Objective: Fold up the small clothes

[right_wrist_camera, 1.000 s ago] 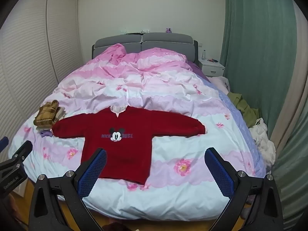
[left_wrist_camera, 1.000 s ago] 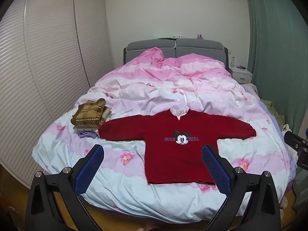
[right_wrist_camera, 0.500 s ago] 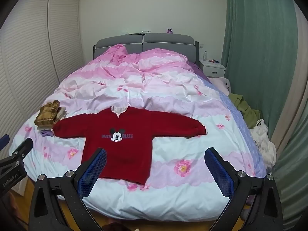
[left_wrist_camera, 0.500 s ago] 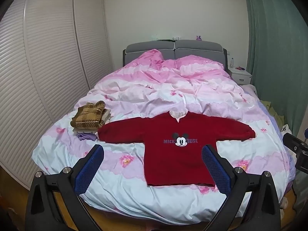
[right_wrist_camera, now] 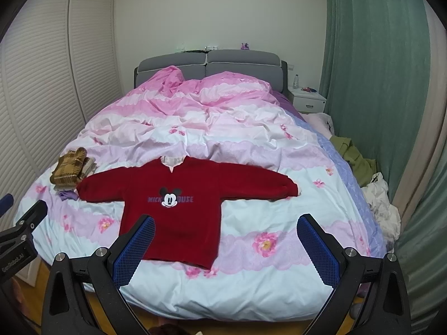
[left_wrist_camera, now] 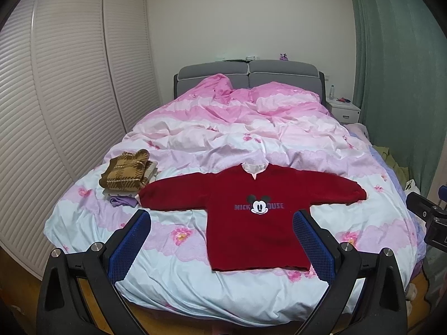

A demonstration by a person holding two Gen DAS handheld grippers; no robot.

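A small red Mickey Mouse sweater point(left_wrist_camera: 251, 212) lies flat, face up, sleeves spread, on the near part of the bed point(left_wrist_camera: 195, 284); it also shows in the right wrist view point(right_wrist_camera: 178, 203). My left gripper point(left_wrist_camera: 222, 247) is open and empty, held back above the foot of the bed, in front of the sweater's hem. My right gripper point(right_wrist_camera: 226, 248) is open and empty, in front of the hem's right corner. Neither touches the sweater.
A stack of folded clothes with a brown plaid piece on top point(left_wrist_camera: 127, 171) sits left of the sweater's sleeve. A crumpled pink duvet point(left_wrist_camera: 245, 117) covers the far bed. Slatted wardrobe doors point(left_wrist_camera: 56, 97) stand left; green curtain point(right_wrist_camera: 371, 69), nightstand point(right_wrist_camera: 307, 102) and loose clothes point(right_wrist_camera: 354, 159) lie right.
Both views have drifted slightly back and up from the bed. The sweater and both open grippers are otherwise unchanged.
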